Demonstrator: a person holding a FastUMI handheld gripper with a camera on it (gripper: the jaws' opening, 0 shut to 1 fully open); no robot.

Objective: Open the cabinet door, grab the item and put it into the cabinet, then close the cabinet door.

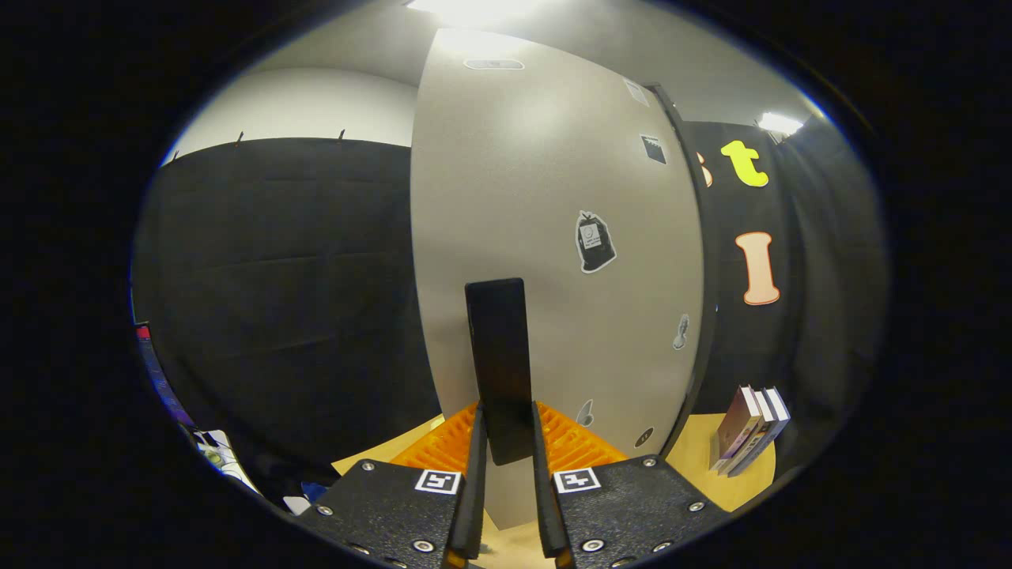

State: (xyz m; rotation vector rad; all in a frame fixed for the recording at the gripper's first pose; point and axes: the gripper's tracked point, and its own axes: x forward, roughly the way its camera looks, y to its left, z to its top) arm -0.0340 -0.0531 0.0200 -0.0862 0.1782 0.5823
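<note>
Booth: black cloth walls to the left and right, pale ceiling with bright lights above, wooden table (735, 482) at the bottom.
Handle: black upright bar (498, 363) fixed on the cabinet door, its lower end sitting between the two fingers of the gripper.
Gripper: gripper (506, 474) at the bottom of the view, fingers (477, 474) close together on either side of the handle; both inner faces appear to touch the bar, so it reads as clamped on the handle.
Finger bodies: black textured plates with screws and a small square marker on each, left and right of the handle.
Cabinet door: large light-grey panel (538, 197) standing just ahead of the fingers, seen at an angle, its left edge nearer the camera; whether it is fully closed or slightly ajar I cannot tell.
Door surface: several stickers, one black-and-white sticker (594, 242) right of the handle, smaller ones lower down and near the top edge; details too small to make out.
Cabinet edge: dark vertical frame (696, 316) along the door's right side.
Orange item: ribbed orange object (585, 446) lying on the table just beyond the fingers, partly hidden behind them and the handle; kind unclear.
Books: small stack of books (751, 431) leaning upright on the table, right of the cabinet, well apart from the gripper.
Left margin: a few small mixed objects low on the left, too distorted to identify.
</note>
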